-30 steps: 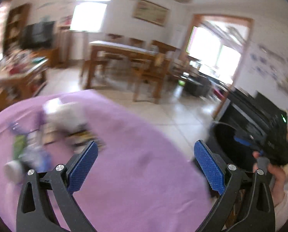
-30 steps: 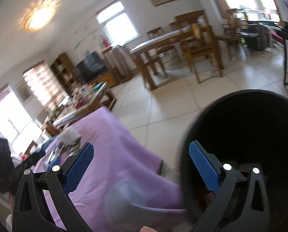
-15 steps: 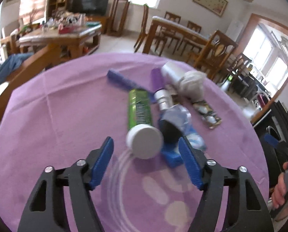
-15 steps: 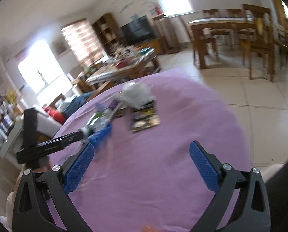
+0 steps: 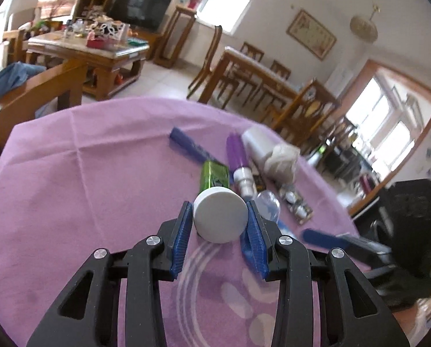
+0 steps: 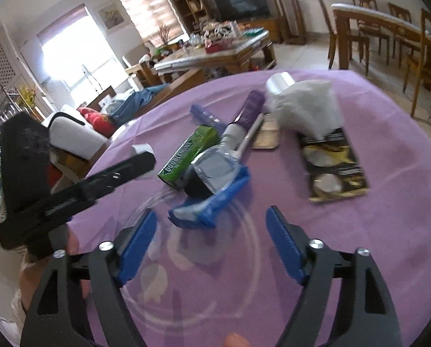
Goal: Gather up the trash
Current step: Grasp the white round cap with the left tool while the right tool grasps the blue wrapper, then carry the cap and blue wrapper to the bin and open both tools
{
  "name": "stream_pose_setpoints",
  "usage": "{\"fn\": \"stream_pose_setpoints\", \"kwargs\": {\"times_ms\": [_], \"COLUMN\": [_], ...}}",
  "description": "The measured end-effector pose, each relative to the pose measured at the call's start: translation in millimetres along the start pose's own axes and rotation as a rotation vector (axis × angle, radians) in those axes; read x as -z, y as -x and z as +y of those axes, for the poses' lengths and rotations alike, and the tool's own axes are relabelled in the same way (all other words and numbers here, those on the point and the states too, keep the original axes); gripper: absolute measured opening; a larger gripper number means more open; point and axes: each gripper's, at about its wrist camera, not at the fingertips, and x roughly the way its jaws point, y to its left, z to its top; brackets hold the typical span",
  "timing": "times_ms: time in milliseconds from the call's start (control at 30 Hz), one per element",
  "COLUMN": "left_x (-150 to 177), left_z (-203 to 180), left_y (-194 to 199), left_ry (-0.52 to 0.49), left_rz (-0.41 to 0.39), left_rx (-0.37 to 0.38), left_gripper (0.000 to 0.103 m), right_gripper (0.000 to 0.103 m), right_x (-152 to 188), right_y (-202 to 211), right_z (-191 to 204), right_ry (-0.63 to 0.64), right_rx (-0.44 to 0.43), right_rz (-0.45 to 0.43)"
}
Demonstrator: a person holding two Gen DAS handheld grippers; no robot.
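Observation:
On the purple tablecloth (image 5: 85, 188) lies a pile of trash: a green gum box (image 5: 214, 175), a purple tube (image 5: 237, 151), a crumpled white tissue (image 6: 305, 107), a black and gold packet (image 6: 334, 164) and a blue wrapper (image 6: 212, 202). My left gripper (image 5: 219, 219) is closing on a white round cap (image 5: 220, 215), and both pads touch its rim. My right gripper (image 6: 211, 214) hovers low over the cloth, its jaws closing. The blue wrapper lies just ahead of its tips, untouched by the pads. The left gripper (image 6: 114, 173) reaches in from the left in the right wrist view.
A clear plastic piece (image 6: 215, 167) and a blue strip (image 6: 204, 114) lie in the pile. Beyond the table stand a cluttered wooden coffee table (image 5: 99, 46), a dining table with chairs (image 5: 259, 69) and a wooden sofa arm (image 5: 36, 92). A person's hand (image 6: 71, 240) holds the left gripper.
Both grippers swung from the floor and a black bin to the trash pile. The left jaws narrowed from wide open onto the white cap. The right jaws came partly together.

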Motion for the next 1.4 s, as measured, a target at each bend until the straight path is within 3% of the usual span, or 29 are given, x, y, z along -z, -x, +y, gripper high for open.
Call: {"fn": "stream_pose_setpoints", "kwargs": {"times_ms": [200, 267, 533, 800, 1133, 1400], "left_x": [-7.7, -7.0, -8.6, -10.9, 1.8, 36.3], "left_z": [8.3, 8.6, 7.8, -14.7, -136.4, -255.5], "left_y": [4.3, 5.3, 12.3, 7.0, -14.1, -57.4], "left_ry": [0.029, 0.031, 0.022, -0.047, -0.211, -0.372], "left_rz": [-0.025, -0.027, -0.052, -0.035, 0.018, 0.104], "left_rx": [0.025, 0.029, 0.058, 0.108, 0.242, 0.395], "left_gripper": [0.038, 0.038, 0.038, 0.038, 0.038, 0.038], "right_gripper": [0.034, 0.028, 0.020, 0.020, 0.020, 0.020], "right_x": [0.0, 2.4, 11.4, 25.7, 49.4, 81.2], "right_y": [-11.4, -5.5, 41.7, 103.4, 183.5, 244.0], "right_z": [6.6, 16.2, 20.1, -19.1, -89.5, -147.5], "right_ry": [-0.010, 0.040, 0.115, 0.028, -0.104, -0.226], "right_rx": [-0.023, 0.040, 0.138, 0.106, 0.157, 0.254], "right_rz": [0.023, -0.001, -0.121, -0.234, -0.409, -0.532]}}
